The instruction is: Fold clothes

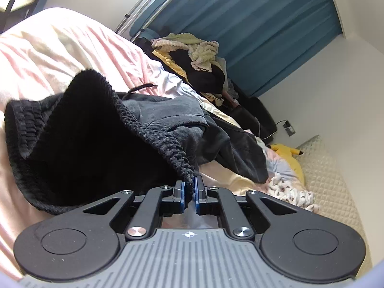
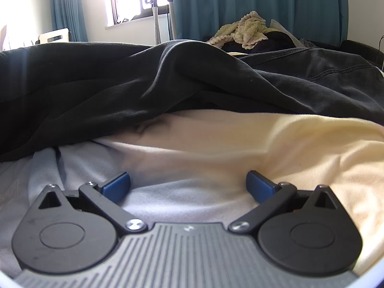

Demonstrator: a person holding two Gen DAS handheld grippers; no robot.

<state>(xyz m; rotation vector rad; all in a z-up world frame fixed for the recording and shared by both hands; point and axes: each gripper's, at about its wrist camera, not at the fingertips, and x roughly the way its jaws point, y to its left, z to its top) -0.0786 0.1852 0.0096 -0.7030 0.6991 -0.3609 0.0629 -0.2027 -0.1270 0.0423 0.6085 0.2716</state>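
A black ribbed fleece garment lies on the pink striped bedding. Its edge is lifted and pinched between the blue pads of my left gripper, which is shut on it. Behind it rests a dark grey sweatshirt, also filling the upper half of the right wrist view as a dark grey sweatshirt. My right gripper stands wide open just above a pale blue cloth and a cream blanket, with nothing between its fingers.
A heap of clothes topped by a knobbly cream throw sits by the teal curtain. A yellow plush toy and a quilted mat lie to the right. A garment steamer stand rises near the window.
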